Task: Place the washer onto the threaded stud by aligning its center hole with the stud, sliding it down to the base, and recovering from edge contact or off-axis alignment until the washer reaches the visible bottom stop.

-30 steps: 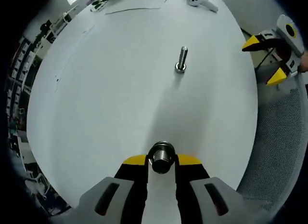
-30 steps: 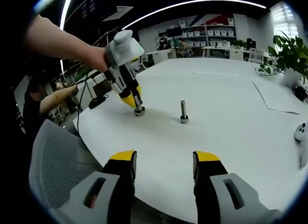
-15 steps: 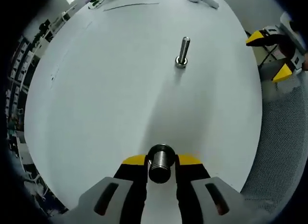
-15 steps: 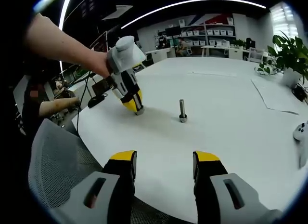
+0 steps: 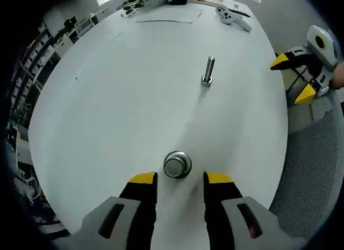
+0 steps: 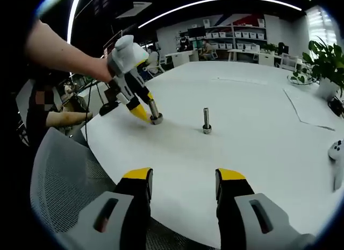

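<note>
In the left gripper view, the left gripper [image 5: 180, 178] stands with its yellow-tipped jaws apart and nothing between them. Just beyond the tips a short threaded stud [image 5: 177, 165] stands upright on the white table [image 5: 107, 110], seen almost end-on as a shiny round top above a wider ring at its foot; whether that ring is a washer or the stud's own base cannot be told. The stud sits free of both jaws.

Farther out on the table stands a second, taller bolt [image 5: 208, 71], upright, slim and silver, with a wider collar at its foot. It is well apart from the near stud. At the far right edge, off the table, the right gripper [image 5: 295, 77] shows with its yellow tips spread.

In the right gripper view, the right gripper [image 6: 183, 176] is near the table's edge, jaws wide and empty, above a grey mesh chair [image 6: 64, 180]. To the left, a person's bare forearm [image 6: 59, 48] reaches in holding the left gripper [image 6: 141, 111], tilted down toward the table with its tips beside the short stud [image 6: 155, 112]. To the right of it stands the taller bolt [image 6: 206, 121]. Far right lie a sheet of paper [image 6: 312, 107] and a potted plant [image 6: 325, 64].
</note>
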`<state>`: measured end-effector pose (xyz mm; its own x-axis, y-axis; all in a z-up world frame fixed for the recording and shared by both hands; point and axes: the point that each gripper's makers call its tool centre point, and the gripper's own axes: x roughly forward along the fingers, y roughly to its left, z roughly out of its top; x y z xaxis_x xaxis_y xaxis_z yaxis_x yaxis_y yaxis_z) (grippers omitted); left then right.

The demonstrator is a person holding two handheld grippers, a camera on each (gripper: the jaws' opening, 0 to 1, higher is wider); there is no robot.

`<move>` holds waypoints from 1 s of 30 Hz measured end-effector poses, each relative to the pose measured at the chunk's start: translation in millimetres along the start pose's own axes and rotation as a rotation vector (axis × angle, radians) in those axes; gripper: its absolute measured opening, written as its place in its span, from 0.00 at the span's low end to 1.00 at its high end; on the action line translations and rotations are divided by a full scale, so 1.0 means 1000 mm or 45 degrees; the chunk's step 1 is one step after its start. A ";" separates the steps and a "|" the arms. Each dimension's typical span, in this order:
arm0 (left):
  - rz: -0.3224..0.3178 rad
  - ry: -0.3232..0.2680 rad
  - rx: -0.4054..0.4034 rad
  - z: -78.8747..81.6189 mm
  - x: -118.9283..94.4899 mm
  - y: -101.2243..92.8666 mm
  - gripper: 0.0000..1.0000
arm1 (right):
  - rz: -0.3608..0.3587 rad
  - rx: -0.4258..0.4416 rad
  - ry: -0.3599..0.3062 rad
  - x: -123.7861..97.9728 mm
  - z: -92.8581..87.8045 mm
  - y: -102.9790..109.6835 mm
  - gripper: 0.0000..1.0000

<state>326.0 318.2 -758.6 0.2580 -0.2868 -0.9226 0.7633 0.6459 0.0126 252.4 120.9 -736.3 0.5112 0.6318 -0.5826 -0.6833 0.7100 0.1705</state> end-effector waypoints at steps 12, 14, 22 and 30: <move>0.088 -0.292 -0.254 -0.016 -0.034 -0.020 0.34 | 0.016 -0.007 0.024 0.001 -0.003 0.002 0.50; 0.096 -0.324 -0.299 -0.020 -0.038 -0.024 0.35 | 0.017 -0.013 0.026 0.001 -0.003 0.003 0.50; 0.129 -0.399 -0.371 -0.042 -0.045 -0.036 0.36 | 0.030 -0.019 0.054 0.002 -0.007 0.005 0.50; 0.155 -0.526 -0.455 -0.050 -0.059 -0.049 0.36 | 0.037 -0.039 0.080 0.002 -0.010 0.006 0.50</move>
<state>243.8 339.0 -724.3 0.5968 -0.4023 -0.6942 0.4838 0.8707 -0.0885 244.1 123.8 -744.6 0.4580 0.6307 -0.6265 -0.7132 0.6814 0.1645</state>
